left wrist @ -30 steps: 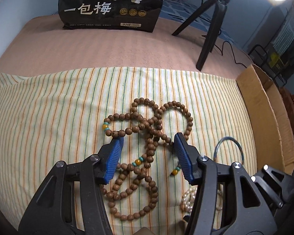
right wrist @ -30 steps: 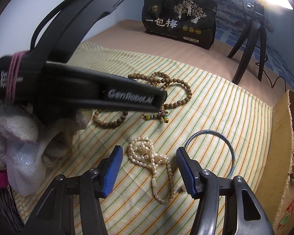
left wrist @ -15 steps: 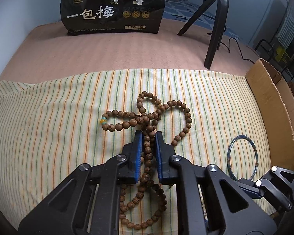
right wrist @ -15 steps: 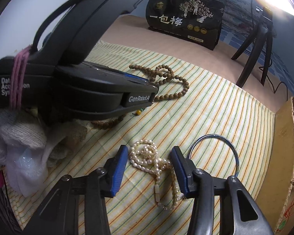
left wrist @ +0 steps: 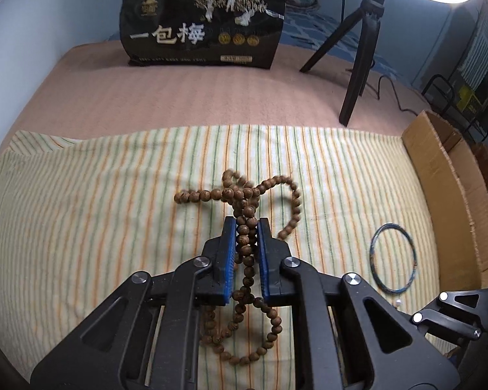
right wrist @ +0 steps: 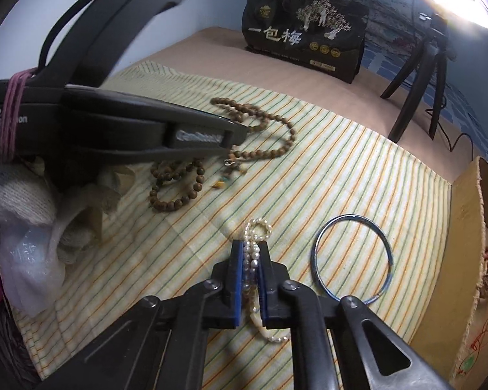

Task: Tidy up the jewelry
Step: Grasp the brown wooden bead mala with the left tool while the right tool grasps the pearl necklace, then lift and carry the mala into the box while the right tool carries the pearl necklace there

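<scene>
On the striped cloth, your left gripper pinches the wooden bead strand, your right gripper clamps the pearl strand. Trailing loops may snag or slip as you lift toward the cardboard box; mind the blue bangle.

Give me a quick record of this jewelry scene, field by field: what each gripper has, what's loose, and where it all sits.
left gripper: shut on wooden bead strand
right gripper: shut on pearl strand
loose item: blue bangle, flat on the cloth, right of the pearls
surface: striped cloth
to the right: cardboard box
background: black bag, tripod
</scene>
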{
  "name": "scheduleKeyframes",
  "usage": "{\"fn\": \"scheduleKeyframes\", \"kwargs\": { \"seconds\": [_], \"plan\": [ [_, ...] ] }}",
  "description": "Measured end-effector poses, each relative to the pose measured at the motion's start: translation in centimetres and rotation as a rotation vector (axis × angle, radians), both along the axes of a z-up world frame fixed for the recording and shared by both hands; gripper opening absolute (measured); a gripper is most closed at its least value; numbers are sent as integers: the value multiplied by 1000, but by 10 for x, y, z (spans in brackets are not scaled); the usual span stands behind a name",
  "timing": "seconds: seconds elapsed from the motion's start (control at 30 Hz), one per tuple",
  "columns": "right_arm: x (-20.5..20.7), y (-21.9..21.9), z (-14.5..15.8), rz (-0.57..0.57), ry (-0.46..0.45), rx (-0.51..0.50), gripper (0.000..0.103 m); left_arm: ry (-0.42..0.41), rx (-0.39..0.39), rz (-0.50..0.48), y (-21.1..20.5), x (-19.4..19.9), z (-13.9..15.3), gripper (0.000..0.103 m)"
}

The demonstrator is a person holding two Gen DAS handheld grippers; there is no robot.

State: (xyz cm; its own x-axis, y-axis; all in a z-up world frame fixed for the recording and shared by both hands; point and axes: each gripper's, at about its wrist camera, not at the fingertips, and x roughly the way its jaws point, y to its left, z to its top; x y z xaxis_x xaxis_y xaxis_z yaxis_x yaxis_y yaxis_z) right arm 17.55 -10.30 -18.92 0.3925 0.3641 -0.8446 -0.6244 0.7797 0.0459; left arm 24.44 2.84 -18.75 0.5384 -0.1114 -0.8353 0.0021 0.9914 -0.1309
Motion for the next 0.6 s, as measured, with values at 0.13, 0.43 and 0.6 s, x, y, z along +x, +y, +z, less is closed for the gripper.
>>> {"fn": "scheduleKeyframes", "kwargs": {
  "seconds": [0.13,0.43,0.6],
  "plan": [
    [-5,-7,13,-16,-18,26,5,-30,-13,3,4,-10,16,11],
    [-18,-28,48,-46,-69,78,5,-107,-27,-18,-4,-32,54,11],
    [-25,-41,68,-59,-98,103,5,-147,-44,-37,-11,-43,75,11]
  ]
}}
